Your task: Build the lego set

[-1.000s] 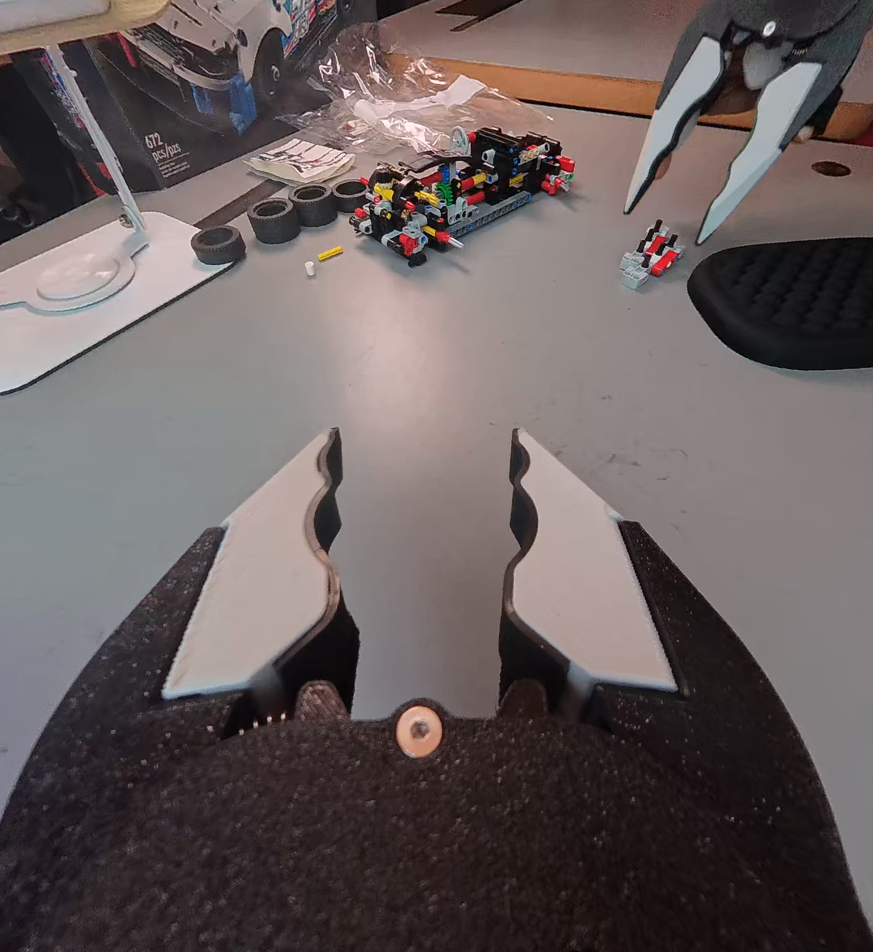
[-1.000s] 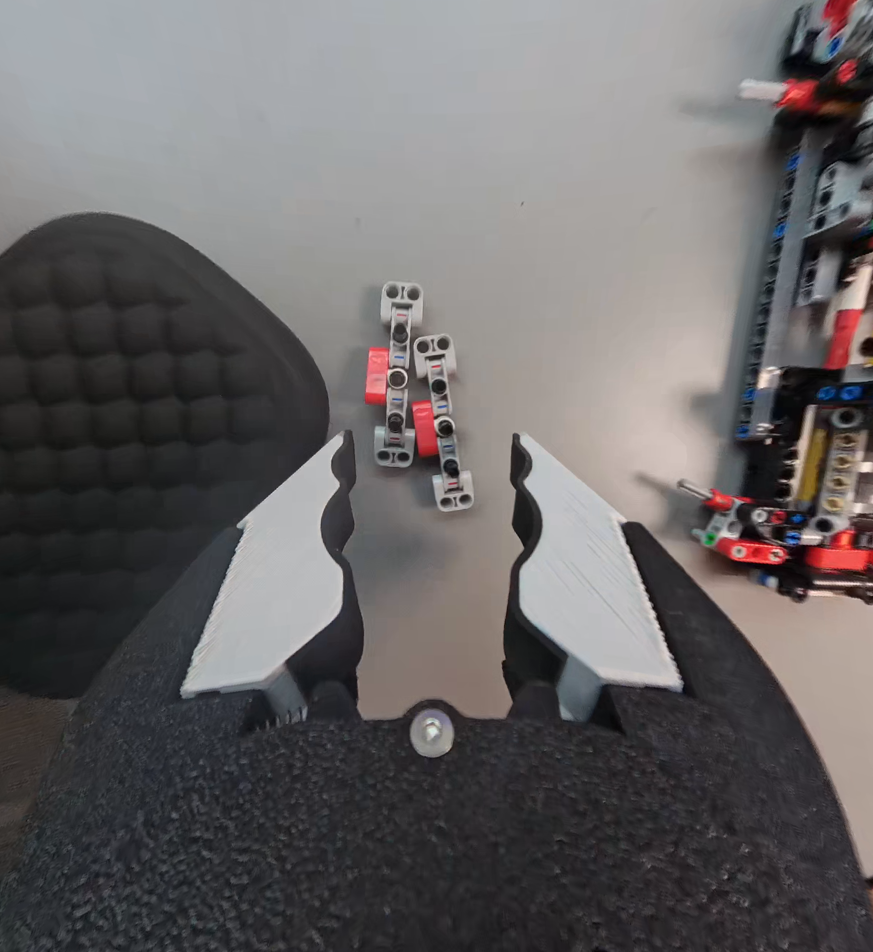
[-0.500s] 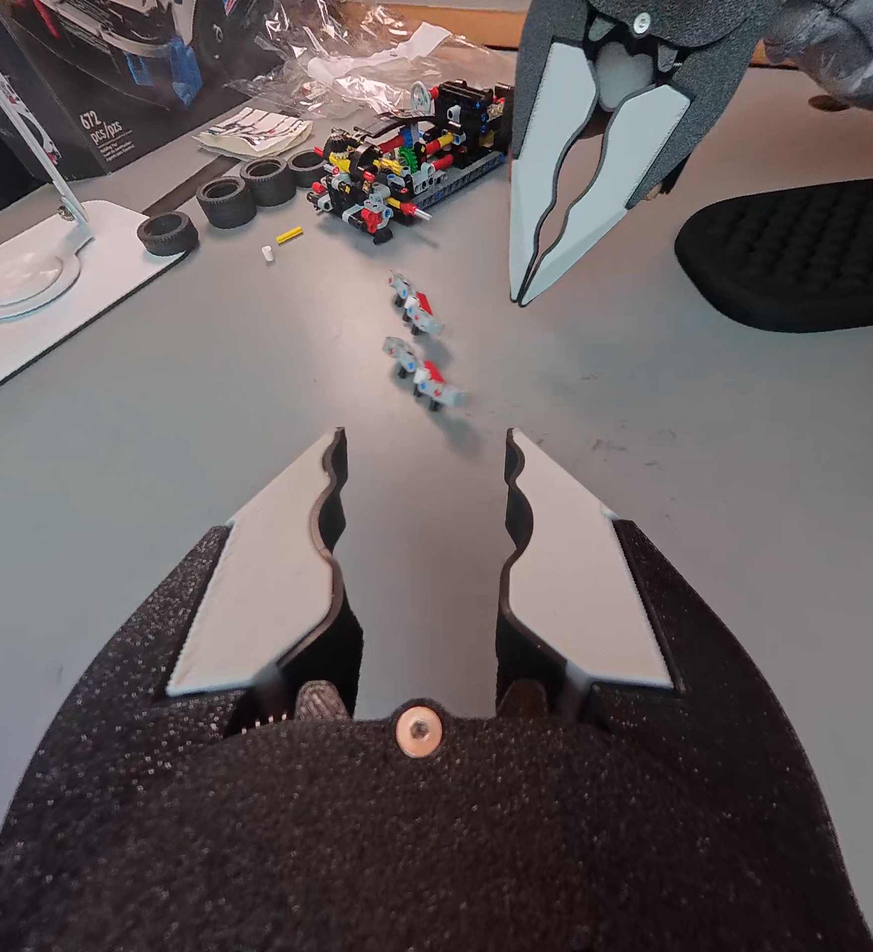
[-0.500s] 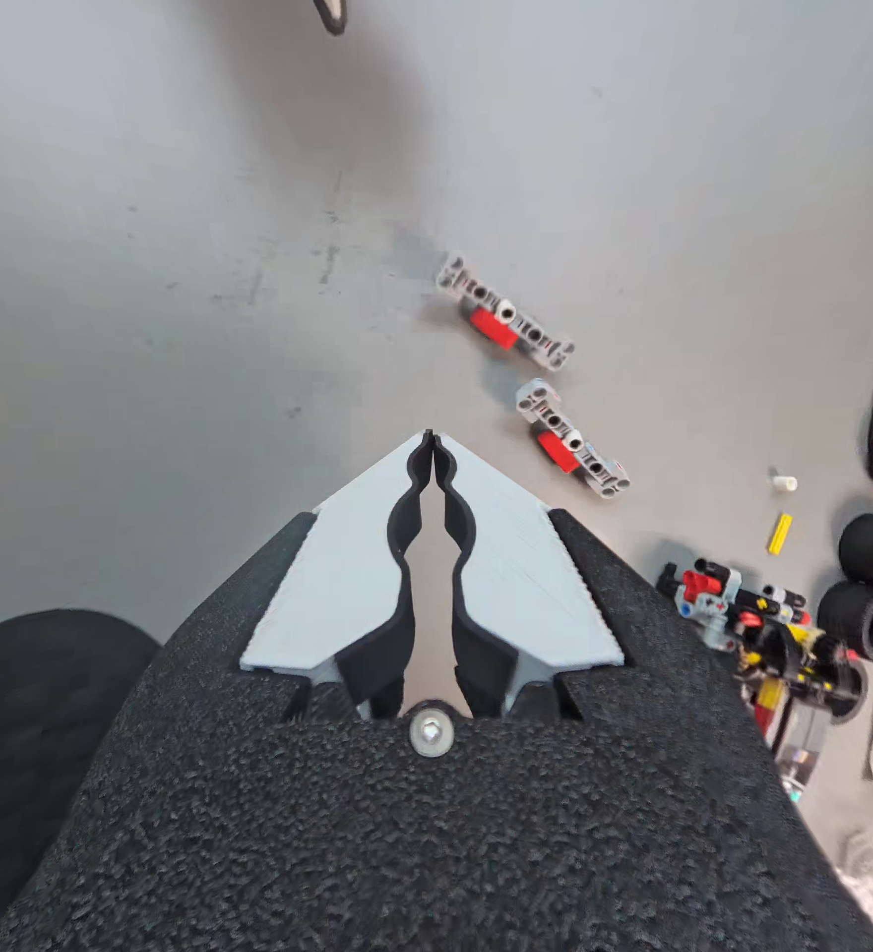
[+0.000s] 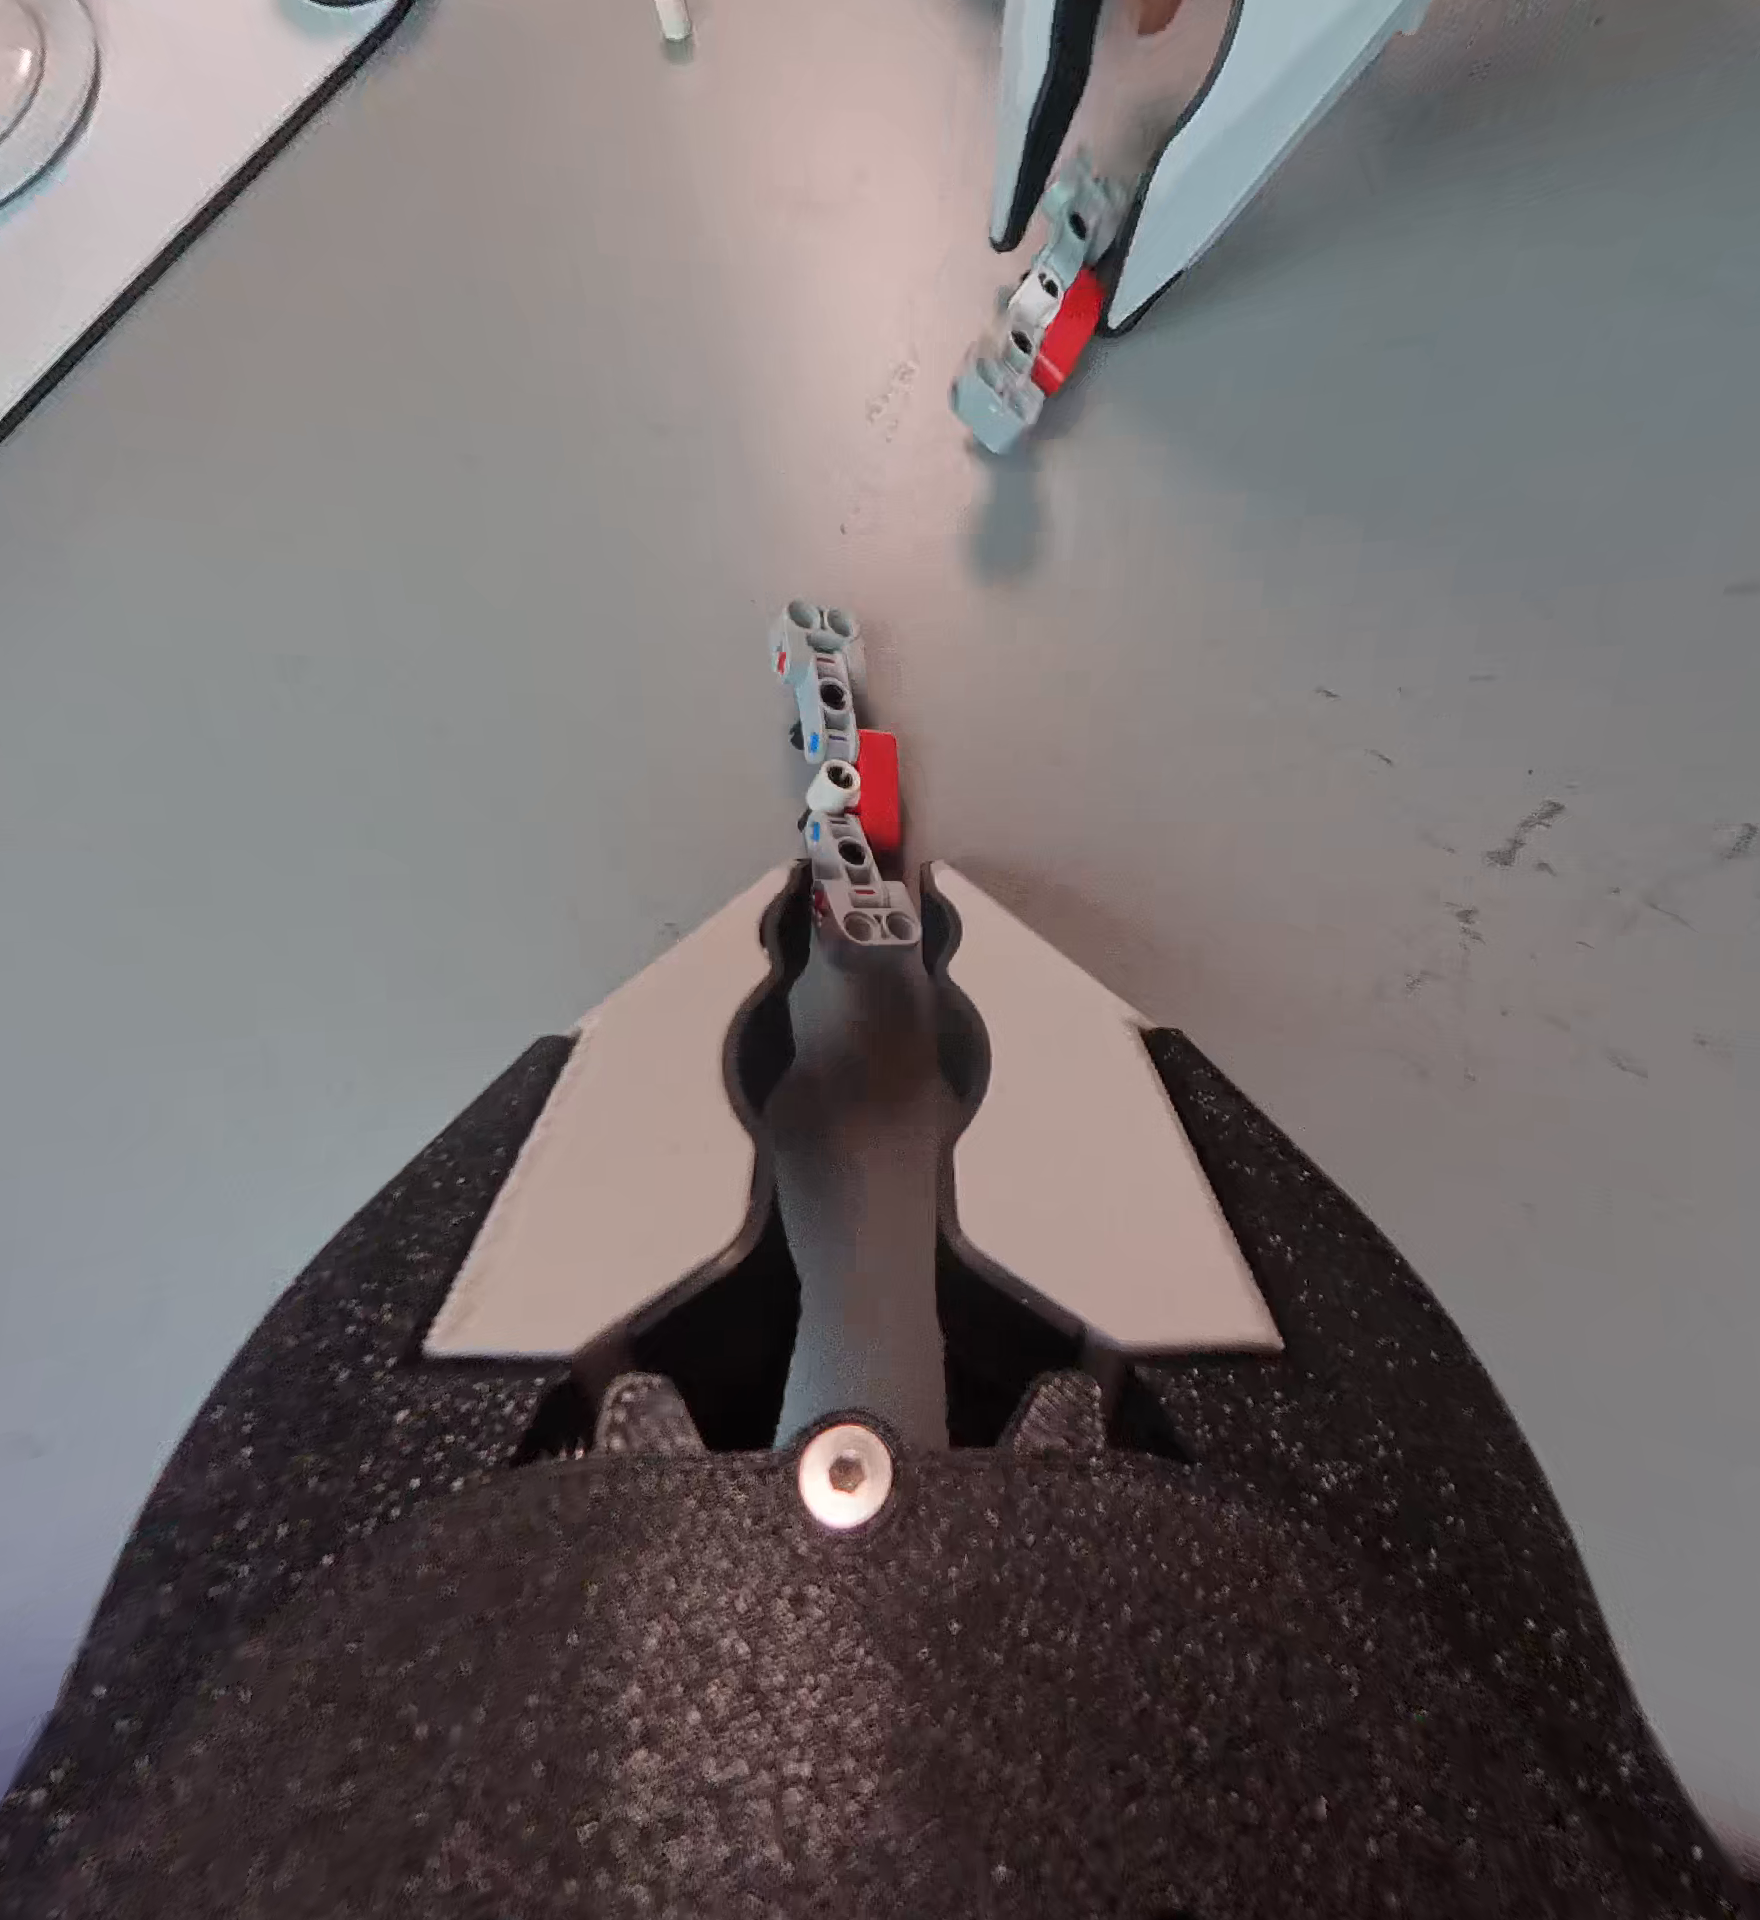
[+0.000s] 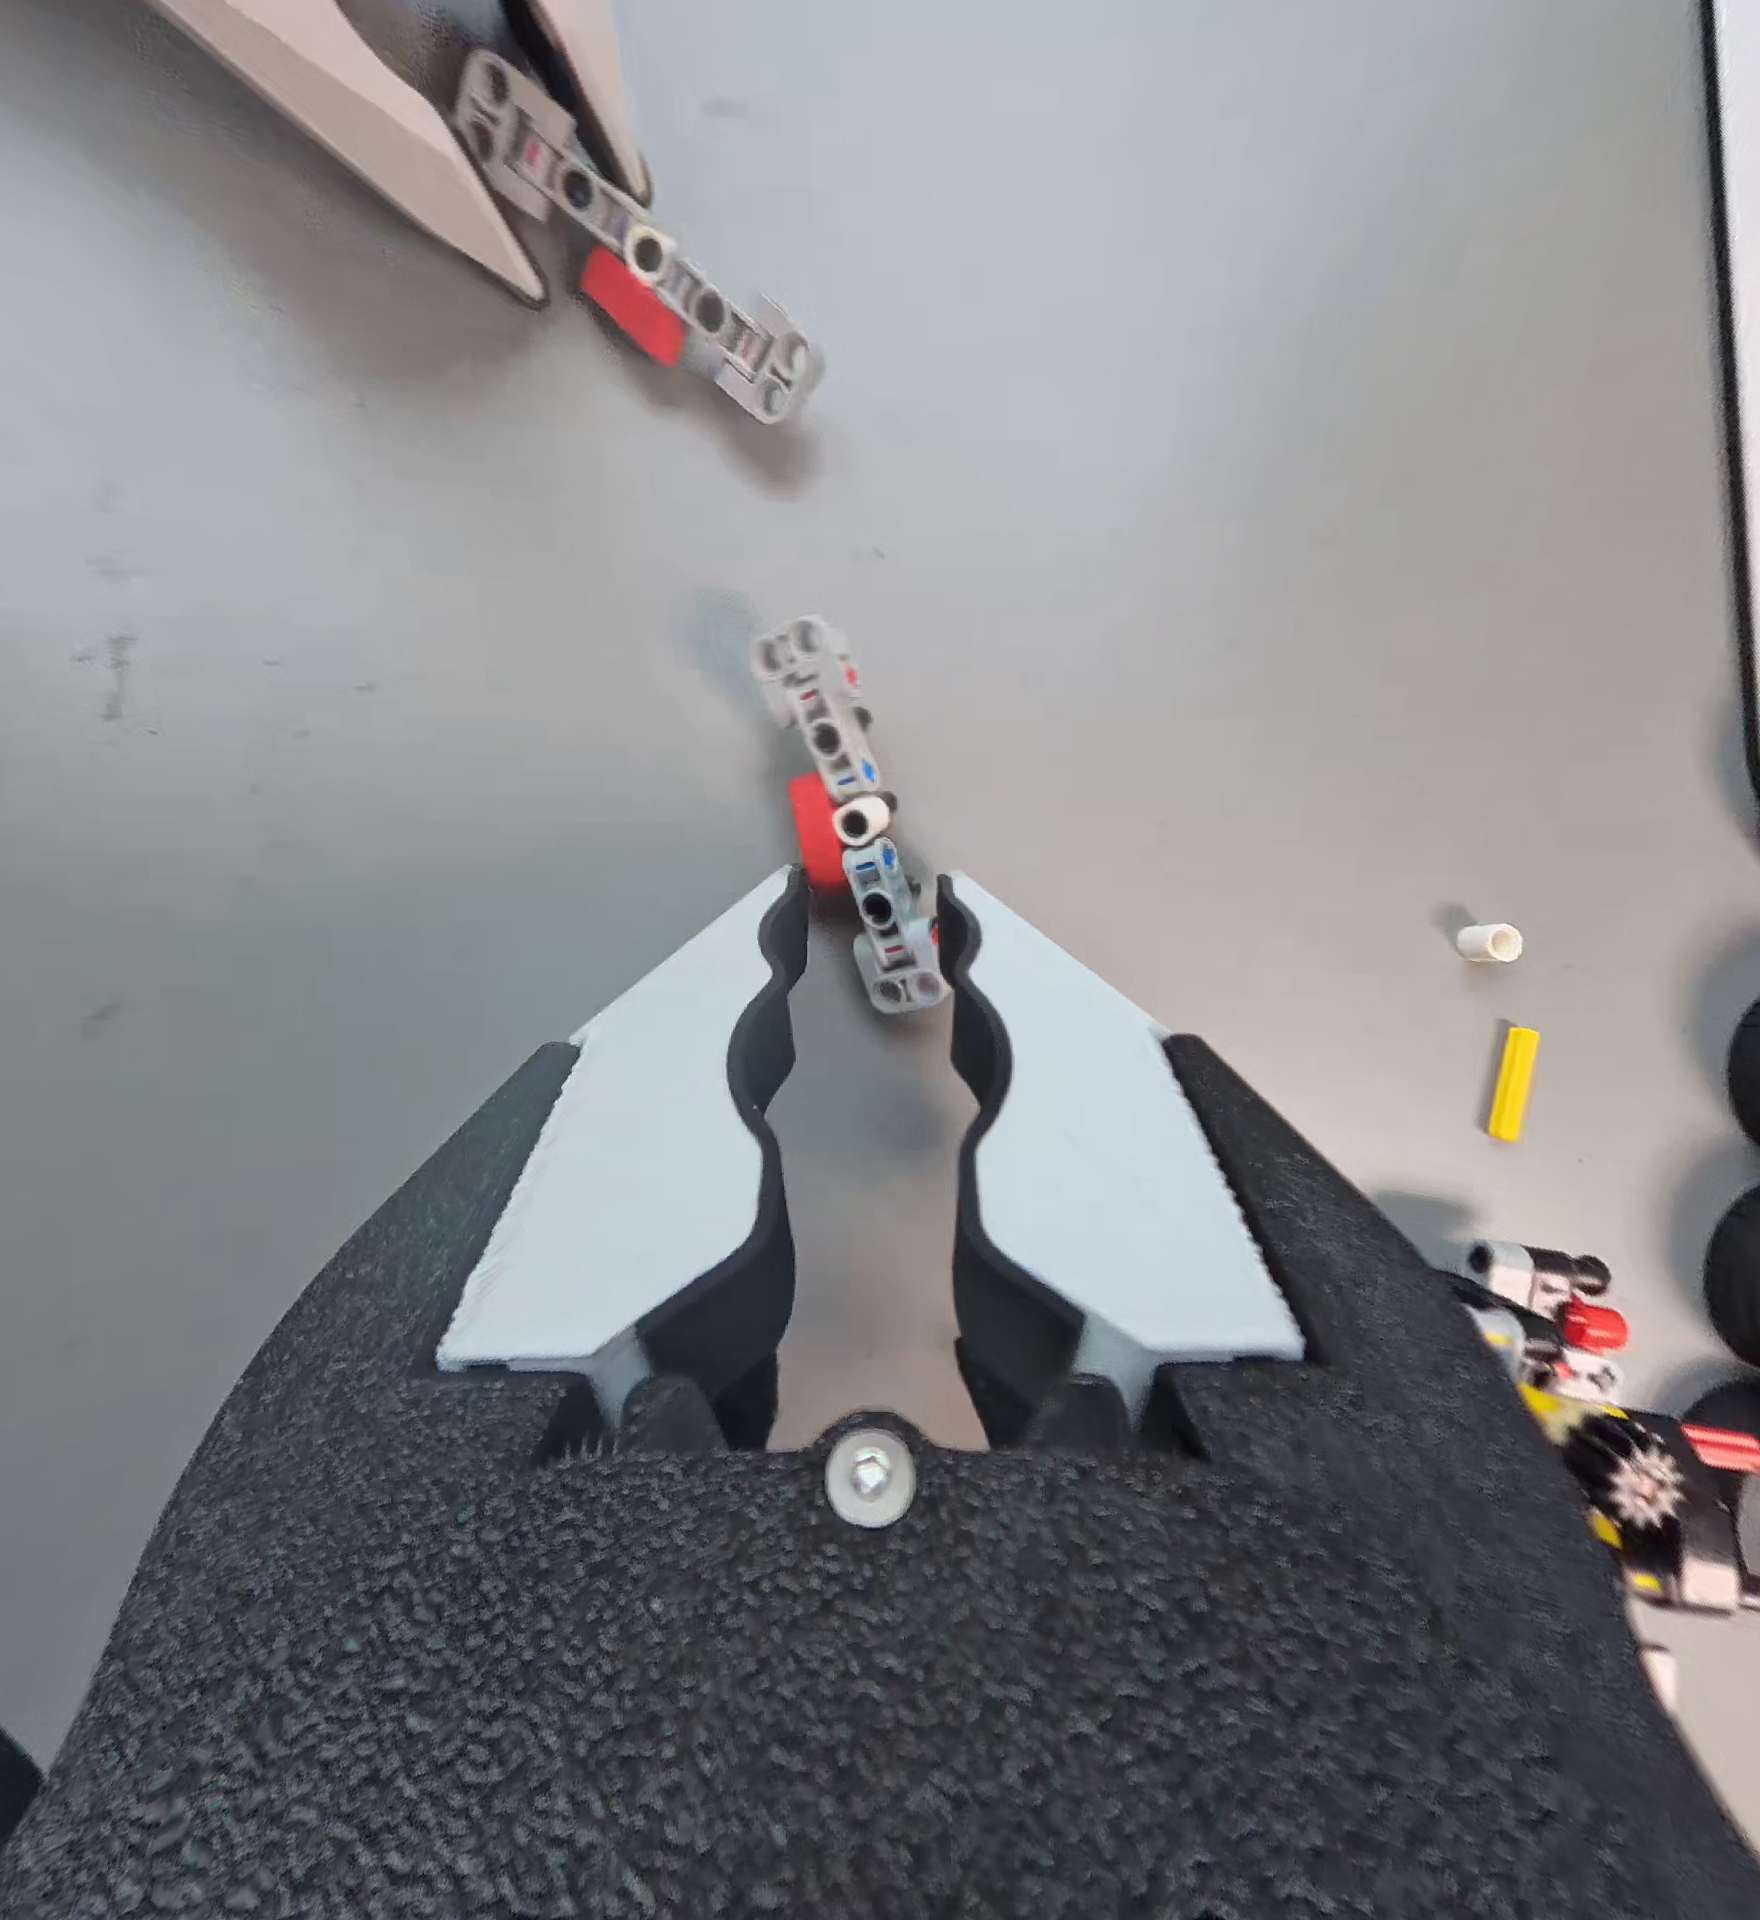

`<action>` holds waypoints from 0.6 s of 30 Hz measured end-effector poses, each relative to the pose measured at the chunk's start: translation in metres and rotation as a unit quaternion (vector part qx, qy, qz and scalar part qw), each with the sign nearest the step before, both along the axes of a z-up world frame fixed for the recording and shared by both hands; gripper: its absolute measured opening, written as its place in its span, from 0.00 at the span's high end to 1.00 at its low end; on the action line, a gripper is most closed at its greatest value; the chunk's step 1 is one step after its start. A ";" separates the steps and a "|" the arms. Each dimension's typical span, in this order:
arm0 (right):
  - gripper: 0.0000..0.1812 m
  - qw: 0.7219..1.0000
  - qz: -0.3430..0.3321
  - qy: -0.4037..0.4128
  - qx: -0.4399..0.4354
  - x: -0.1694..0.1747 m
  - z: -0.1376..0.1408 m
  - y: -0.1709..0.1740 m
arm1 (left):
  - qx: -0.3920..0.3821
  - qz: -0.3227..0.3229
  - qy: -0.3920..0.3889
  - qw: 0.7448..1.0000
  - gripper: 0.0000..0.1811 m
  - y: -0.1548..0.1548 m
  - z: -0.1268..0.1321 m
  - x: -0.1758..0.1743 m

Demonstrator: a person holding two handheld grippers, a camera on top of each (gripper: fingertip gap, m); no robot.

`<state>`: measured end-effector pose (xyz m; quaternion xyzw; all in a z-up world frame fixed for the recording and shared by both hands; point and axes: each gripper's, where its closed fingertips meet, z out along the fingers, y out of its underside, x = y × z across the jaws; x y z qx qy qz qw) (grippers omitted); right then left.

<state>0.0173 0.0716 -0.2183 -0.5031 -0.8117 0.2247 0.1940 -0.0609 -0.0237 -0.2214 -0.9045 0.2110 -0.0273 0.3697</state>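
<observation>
Lego strips, grey with red blocks: my left hand-held gripper [image 5: 863, 906] clamps one strip [image 5: 841, 769] by its near end. My right hand-held gripper [image 6: 874, 914] clamps the other strip [image 6: 852, 821] likewise, both strips projecting forward beyond the fingertips above the desk [image 5: 440, 623].

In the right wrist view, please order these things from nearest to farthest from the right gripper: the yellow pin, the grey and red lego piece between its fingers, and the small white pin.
1. Grey and red lego piece, between the fingertips of the right gripper.
2. Small white pin, on the table to the right.
3. Yellow pin, just below the white pin; nearly as close, hard to rank.
</observation>
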 end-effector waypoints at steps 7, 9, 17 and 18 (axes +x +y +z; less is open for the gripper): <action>0.92 0.994 0.087 0.044 -0.049 0.005 0.028 -0.075 | -0.006 -0.140 -0.058 0.988 0.89 -0.025 0.017 0.008; 0.92 0.996 0.085 0.029 -0.028 0.008 0.016 -0.077 | -0.008 -0.141 -0.058 0.988 0.89 -0.026 0.014 0.003; 0.92 0.995 0.030 0.094 -0.010 -0.003 0.024 -0.050 | 0.010 -0.131 -0.031 0.991 0.89 -0.022 0.002 -0.001; 0.92 0.991 0.002 0.134 0.014 -0.012 0.043 -0.031 | 0.019 -0.129 -0.033 0.991 0.90 -0.020 0.005 -0.002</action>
